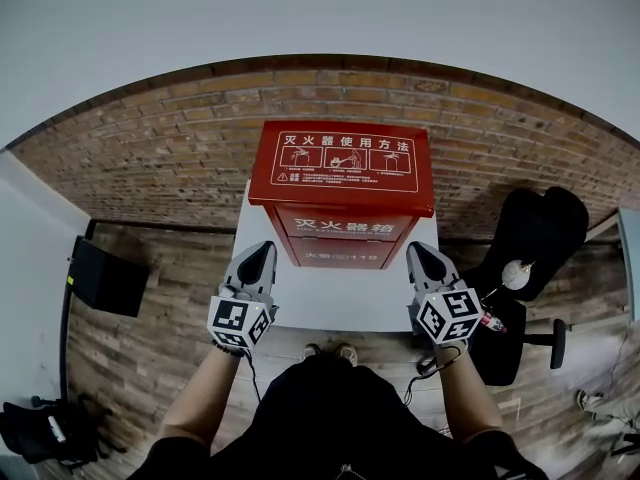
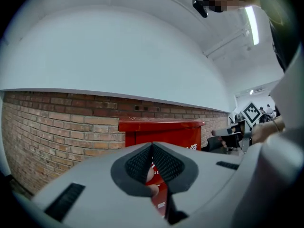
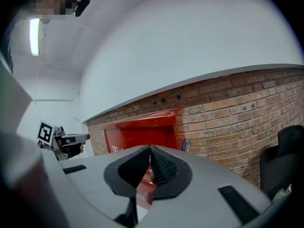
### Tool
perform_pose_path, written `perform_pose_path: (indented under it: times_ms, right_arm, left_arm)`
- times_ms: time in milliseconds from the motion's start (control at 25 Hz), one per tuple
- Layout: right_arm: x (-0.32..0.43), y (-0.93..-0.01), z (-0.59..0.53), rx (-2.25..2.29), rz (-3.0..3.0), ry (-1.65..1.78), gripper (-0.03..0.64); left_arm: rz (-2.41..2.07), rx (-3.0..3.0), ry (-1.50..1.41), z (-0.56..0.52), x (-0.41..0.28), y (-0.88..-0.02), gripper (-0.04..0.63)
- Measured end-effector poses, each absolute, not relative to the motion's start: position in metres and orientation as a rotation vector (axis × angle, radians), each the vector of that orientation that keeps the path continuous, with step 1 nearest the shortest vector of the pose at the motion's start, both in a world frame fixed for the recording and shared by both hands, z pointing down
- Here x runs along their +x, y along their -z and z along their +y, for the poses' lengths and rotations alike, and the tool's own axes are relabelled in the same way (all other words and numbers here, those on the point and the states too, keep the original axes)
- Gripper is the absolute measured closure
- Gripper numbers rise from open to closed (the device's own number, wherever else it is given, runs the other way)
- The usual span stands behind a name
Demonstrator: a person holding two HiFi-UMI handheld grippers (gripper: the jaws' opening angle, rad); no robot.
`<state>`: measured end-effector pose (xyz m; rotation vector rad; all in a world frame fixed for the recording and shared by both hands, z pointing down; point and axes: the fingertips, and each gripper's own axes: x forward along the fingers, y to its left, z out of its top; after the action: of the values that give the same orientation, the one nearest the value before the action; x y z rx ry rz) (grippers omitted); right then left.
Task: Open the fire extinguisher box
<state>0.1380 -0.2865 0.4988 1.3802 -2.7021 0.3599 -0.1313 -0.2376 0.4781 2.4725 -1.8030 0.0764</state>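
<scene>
The red fire extinguisher box [image 1: 341, 193] stands shut on a white platform [image 1: 330, 303] against the brick wall, its lid printed with white instructions. My left gripper [image 1: 266, 249] hovers in front of the box's lower left corner, jaws shut and empty. My right gripper [image 1: 415, 250] hovers off the lower right corner, also shut on nothing. Neither touches the box. In the left gripper view the closed jaws [image 2: 152, 147] point at the box [image 2: 164, 131]. In the right gripper view the closed jaws [image 3: 150, 149] face the box [image 3: 135, 134] from its right.
The brick wall [image 1: 150, 158] runs behind the box. A black office chair [image 1: 530, 248] stands at the right. A black case [image 1: 105, 278] sits at the left and a dark bag [image 1: 40, 433] lies at the lower left. The person's shoes [image 1: 330, 351] are at the platform's near edge.
</scene>
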Motion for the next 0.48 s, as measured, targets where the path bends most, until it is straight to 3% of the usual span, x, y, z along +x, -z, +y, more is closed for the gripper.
perform_pose_path:
  times_ms: [120, 240, 360, 480]
  right_arm:
    - [0.141, -0.49, -0.291, 1.396, -2.723, -0.337, 0.597]
    - [0.142, -0.484, -0.298, 1.384, -2.733, -0.312, 0.586]
    - [0.141, -0.482, -0.304, 1.357, -2.735, -0.311, 0.473]
    - [0.143, -0.476, -0.312, 1.343, -2.735, -0.274, 0.424]
  left_arm:
    - [-1.767, 2.454, -0.069, -0.248, -0.144, -0.482, 0.533]
    - [-1.733, 2.468, -0.074, -0.264, -0.153, -0.482, 0.459]
    - [-1.738, 2.475, -0.081, -0.278, -0.166, -0.476, 0.41]
    - [-1.736, 2.496, -0.098, -0.289, -0.174, -0.472, 0.367]
